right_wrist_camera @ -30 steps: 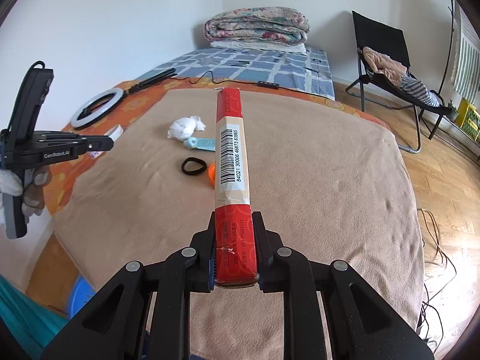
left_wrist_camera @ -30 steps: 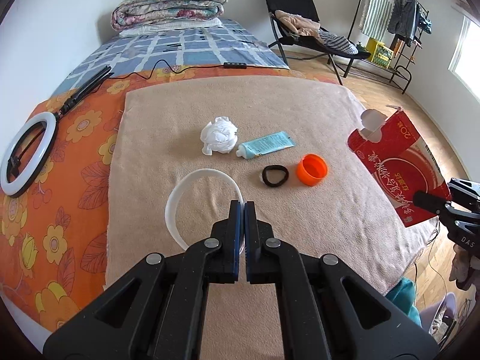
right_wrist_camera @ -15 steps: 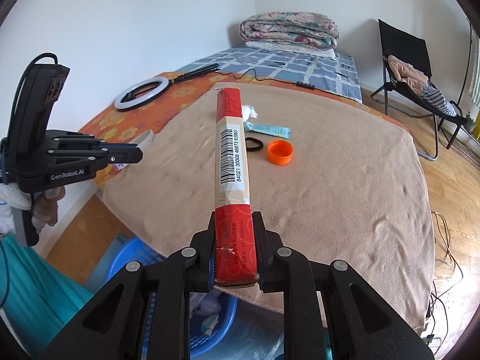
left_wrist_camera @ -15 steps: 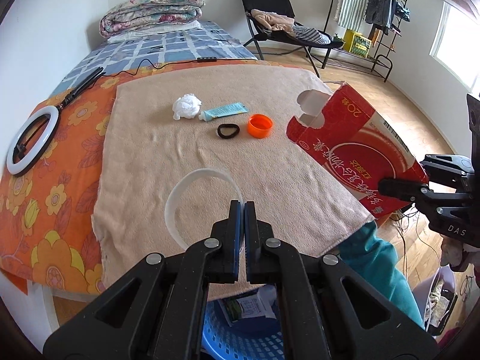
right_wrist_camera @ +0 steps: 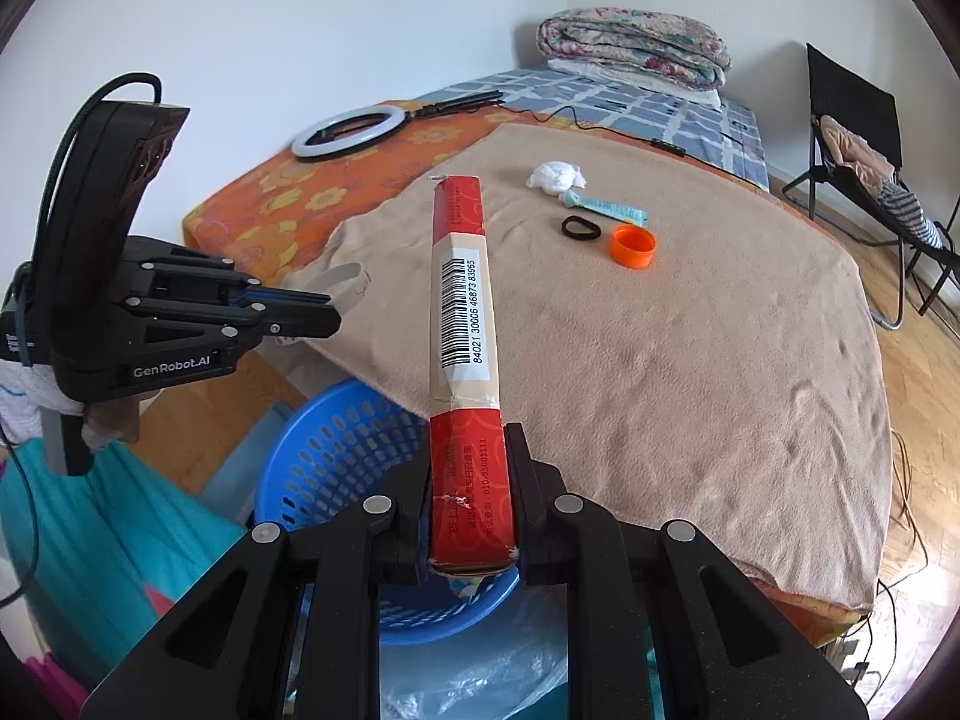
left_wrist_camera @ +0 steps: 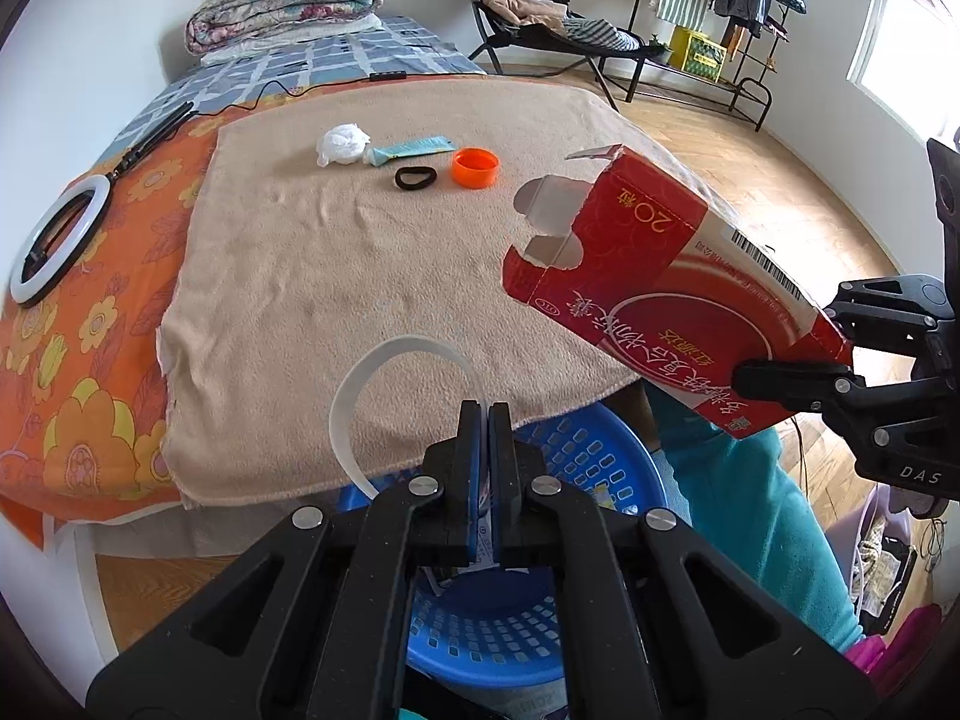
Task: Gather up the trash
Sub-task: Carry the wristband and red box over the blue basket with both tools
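A nubby beige towel covers my bed, with a perforated blue plastic basket on the floor at its edge. My left hand-held gripper is pressed together on a curved translucent plastic strip. My right hand-held gripper pinches a flat red cardboard box over the basket. A crumpled white tissue lies far up the towel.

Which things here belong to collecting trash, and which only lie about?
For the job: red box in right claw; white strip in left claw; blue basket; tissue; tube; orange cap.

Lying about: ring light; folded quilt; chair.
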{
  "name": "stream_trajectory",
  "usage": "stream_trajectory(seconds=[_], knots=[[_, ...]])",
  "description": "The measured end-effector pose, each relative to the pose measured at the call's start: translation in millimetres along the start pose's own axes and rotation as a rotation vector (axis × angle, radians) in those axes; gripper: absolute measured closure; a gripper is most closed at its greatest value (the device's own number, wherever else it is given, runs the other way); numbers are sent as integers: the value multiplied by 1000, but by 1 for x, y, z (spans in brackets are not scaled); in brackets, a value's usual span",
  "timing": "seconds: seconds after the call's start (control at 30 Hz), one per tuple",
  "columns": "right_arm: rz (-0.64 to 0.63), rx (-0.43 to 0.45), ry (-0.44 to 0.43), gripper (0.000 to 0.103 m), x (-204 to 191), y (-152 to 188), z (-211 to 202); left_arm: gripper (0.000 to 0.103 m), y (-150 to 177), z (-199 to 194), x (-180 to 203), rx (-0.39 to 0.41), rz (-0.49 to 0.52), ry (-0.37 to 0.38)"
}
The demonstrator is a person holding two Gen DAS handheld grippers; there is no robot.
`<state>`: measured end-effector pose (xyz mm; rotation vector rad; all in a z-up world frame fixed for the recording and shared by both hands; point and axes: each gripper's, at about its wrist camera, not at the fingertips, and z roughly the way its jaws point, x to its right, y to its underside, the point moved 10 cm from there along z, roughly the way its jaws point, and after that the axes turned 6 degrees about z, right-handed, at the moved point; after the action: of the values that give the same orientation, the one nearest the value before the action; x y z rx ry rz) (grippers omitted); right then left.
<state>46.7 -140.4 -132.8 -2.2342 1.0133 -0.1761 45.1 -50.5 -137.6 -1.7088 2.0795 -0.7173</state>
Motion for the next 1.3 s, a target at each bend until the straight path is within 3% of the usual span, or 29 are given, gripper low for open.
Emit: stream_trajectory(seconds=[0.5,0.93,1.3], knots=[[1,-125,-50,86,-20,61,21,103,70,29,18,-146,-4,49],[-2,-229,-72,86,-29,98,48,103,94,51,21,-233,-13,66],[21,-278,-77,85,-31,107,74,103,98,59,20,-254,-12,54]])
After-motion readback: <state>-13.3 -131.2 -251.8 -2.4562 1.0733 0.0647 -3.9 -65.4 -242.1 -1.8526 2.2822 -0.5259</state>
